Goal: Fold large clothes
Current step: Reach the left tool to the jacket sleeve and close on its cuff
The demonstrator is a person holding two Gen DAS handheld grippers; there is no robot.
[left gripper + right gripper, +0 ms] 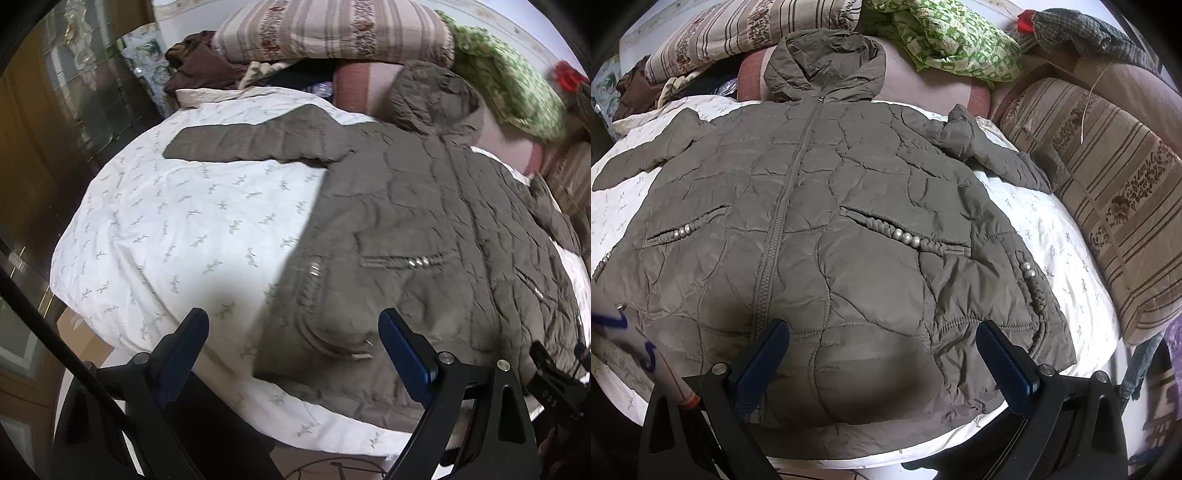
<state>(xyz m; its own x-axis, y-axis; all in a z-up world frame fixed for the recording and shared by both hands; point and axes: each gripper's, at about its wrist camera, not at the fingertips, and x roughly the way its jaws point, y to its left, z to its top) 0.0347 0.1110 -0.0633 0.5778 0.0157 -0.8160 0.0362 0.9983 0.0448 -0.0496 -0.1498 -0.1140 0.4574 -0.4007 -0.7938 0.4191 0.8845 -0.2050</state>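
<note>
An olive-grey quilted hooded jacket (849, 229) lies front up and zipped on a white leaf-print sheet (1052, 236), hood toward the pillows. One sleeve (251, 142) stretches out flat to the left; the other sleeve (993, 151) is bunched at the right. In the left wrist view the jacket (424, 240) fills the right half. My left gripper (293, 325) hovers open above the jacket's lower left corner near the hem. My right gripper (882, 334) hovers open over the lower hem, right of the zip. Neither holds anything.
Striped floral pillows (1108, 206) line the bed's right side and head (332, 29). A green patterned cloth (956, 40) and brown clothes (199, 62) lie at the head. A wooden cabinet with glass (55, 129) stands left of the bed. The white sheet (166, 229) lies bare left of the jacket.
</note>
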